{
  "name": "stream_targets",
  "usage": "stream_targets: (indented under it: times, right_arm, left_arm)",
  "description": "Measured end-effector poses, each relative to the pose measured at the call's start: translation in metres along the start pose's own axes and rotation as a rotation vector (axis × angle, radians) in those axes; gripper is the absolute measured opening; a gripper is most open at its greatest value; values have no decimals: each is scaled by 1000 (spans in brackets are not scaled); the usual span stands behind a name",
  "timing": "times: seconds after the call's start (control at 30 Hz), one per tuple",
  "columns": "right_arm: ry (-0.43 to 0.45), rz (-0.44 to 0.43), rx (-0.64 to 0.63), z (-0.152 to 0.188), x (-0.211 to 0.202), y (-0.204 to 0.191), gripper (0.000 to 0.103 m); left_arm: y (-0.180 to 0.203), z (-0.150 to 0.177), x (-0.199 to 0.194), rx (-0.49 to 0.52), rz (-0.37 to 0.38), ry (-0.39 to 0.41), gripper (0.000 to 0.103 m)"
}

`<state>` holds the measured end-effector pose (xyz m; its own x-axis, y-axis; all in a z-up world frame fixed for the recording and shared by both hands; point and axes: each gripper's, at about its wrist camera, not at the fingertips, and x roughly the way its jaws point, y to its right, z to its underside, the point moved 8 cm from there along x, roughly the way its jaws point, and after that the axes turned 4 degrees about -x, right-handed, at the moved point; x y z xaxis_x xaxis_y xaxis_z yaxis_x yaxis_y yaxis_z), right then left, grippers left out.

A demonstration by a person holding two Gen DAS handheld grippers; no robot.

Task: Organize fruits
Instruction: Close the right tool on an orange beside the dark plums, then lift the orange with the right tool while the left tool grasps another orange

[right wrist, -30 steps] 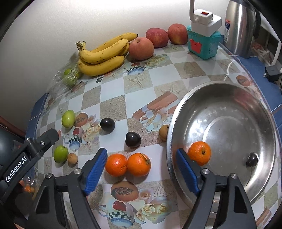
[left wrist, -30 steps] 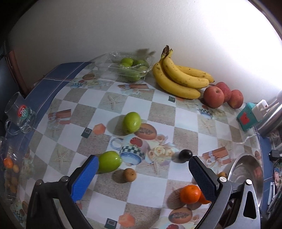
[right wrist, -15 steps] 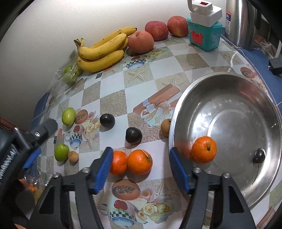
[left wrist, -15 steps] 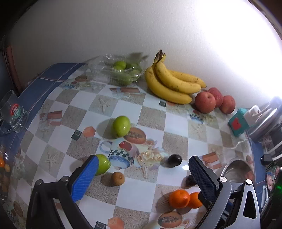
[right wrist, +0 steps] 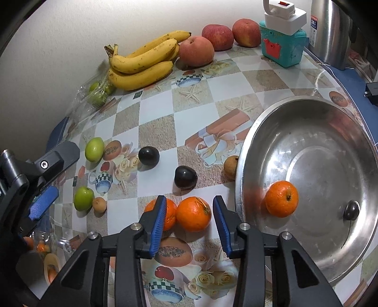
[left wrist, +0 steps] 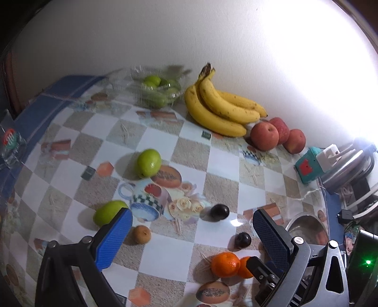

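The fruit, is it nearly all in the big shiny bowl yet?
Not nearly. One orange and one small dark fruit lie in the metal bowl. The right gripper has just been closing its jaws around another orange, not yet squeezing. Its neighbour orange, dark plums, green fruits, bananas and apples remain outside.

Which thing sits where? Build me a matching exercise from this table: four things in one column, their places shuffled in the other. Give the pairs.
Things
1. bananas
2. lone orange
3. white plug adapter
4. clear bag of green fruit

Places
A. on top of the teal box
B. inside the steel bowl
C. beside the apples
D. at the bananas' stem end

Pairs: 1-C, 2-B, 3-A, 4-D
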<state>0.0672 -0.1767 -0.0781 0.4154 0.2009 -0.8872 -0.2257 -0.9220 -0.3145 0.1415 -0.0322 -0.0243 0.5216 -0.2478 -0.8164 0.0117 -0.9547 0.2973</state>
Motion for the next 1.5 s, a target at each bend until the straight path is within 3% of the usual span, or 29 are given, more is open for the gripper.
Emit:
stream_targets:
  times: [0.1,0.43,1.03,1.5]
  right_arm:
    - [-14,-6,14,2,5,2,35]
    - [-35,-30,56,6,12,7,34]
    - [-33,-39,67,6,10,9,33]
    - [66,-78,90,-10,-31,10,33]
  left_arm:
    - [-2,8,10,-9,-6,-52,102]
    - [-3,24,27,-42,-3,-135,102]
    - [-7,24,28,-65,-10,-150,102]
    - [-9,24,27,-73,-18,-148,102]
